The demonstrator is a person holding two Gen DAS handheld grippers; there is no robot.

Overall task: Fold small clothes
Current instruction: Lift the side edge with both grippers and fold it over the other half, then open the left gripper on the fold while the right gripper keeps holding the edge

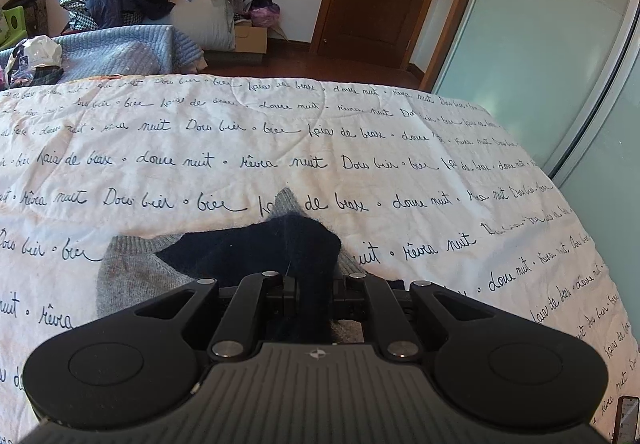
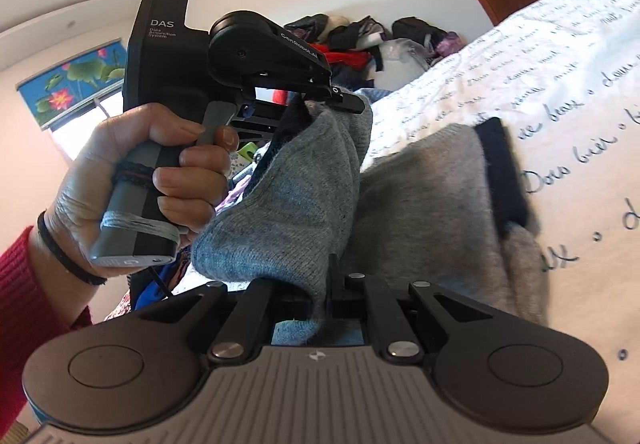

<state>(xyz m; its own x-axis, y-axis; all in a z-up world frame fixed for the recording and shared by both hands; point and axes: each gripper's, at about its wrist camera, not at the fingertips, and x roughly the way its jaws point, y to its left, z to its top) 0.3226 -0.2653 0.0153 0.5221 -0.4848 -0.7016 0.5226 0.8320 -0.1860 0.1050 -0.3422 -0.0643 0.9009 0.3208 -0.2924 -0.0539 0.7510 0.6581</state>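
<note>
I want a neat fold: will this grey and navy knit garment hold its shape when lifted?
Probably not. The garment sags between the left tool and right tool, so it looks floppy. Its fuzzy knit probably grips rather than slips.

I see a bed (image 1: pixel 280 148) under white script-print quilt; grey-and-navy knit garment (image 1: pixel 132 276) lying directly on it, one edge lifted off.

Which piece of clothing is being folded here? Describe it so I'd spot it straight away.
Start at the big white bedspread covered in black cursive writing. On its near part lies a small grey knitted garment with dark navy trim, the only clothing on that cover. Both handheld tools pinch it: the left gripper on the navy part, the right gripper on a grey edge.
</note>
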